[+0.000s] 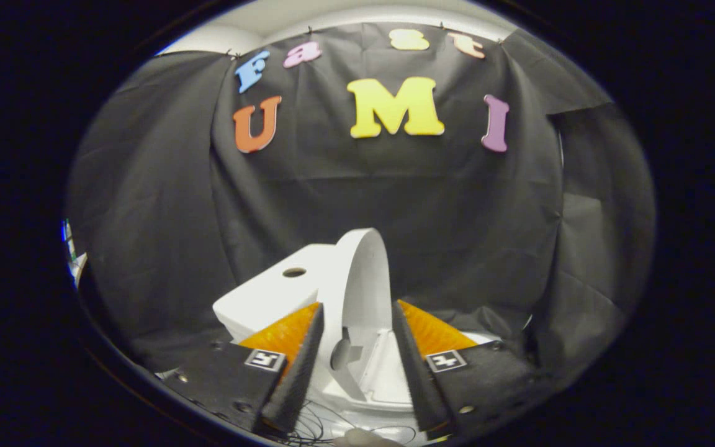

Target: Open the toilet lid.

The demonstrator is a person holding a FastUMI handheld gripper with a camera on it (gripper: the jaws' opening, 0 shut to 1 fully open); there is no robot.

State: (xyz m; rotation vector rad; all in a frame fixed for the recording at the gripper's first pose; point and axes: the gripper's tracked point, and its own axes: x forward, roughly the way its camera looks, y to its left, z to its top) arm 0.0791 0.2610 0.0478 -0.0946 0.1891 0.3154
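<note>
No words or numbers can be read on the toilet lid [364, 267] or on the white tank [270, 292] beside it. The only signs are two small square stickers with black and white block shapes: the left sticker [265, 359] and the right sticker [446, 360]. Each sits on a dark block of the gripper [357, 304], at the corner next to a finger, and they are patterns, not letters. The gripper's fingers stand apart, with the lid standing up between them.
</note>
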